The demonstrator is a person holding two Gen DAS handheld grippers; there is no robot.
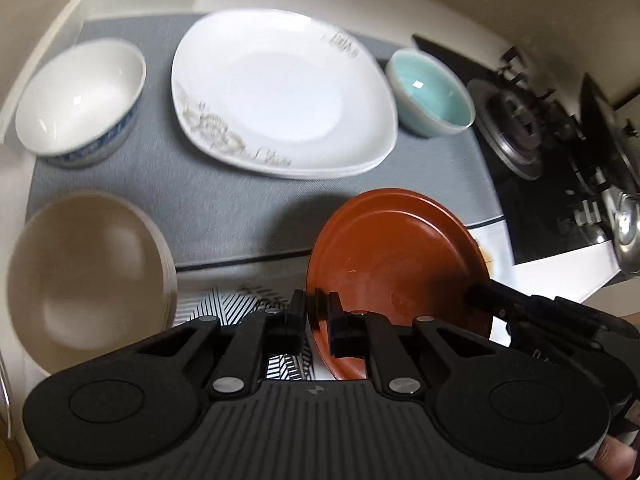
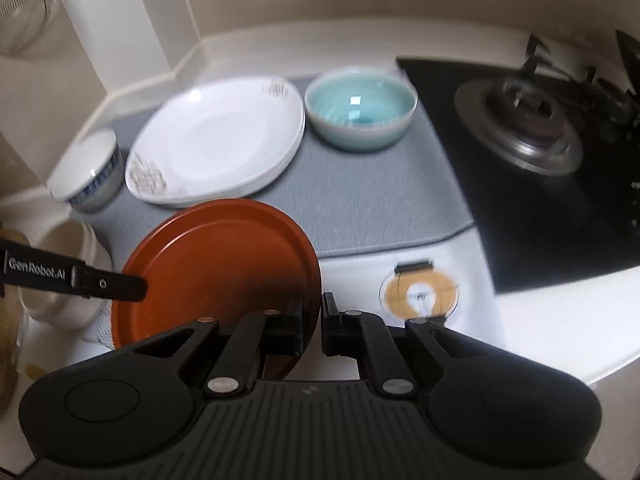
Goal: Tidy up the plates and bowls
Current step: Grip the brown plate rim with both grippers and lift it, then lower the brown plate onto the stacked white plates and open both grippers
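Note:
A brown-red plate (image 1: 396, 256) is held tilted above the counter by both grippers. My left gripper (image 1: 316, 312) is shut on its left rim. My right gripper (image 2: 314, 312) is shut on its right rim (image 2: 224, 264); its fingers (image 1: 500, 304) also show in the left wrist view. On the grey mat (image 1: 224, 204) lie a white square plate (image 1: 280, 96), a white bowl with blue pattern (image 1: 80, 96) and a light blue bowl (image 1: 432, 92). A stack of beige bowls (image 1: 84, 276) stands at the near left.
A black gas hob (image 2: 532, 152) with a burner is to the right of the mat. A round yellow coaster (image 2: 420, 292) lies on the white counter near the front edge. The wall runs behind the mat.

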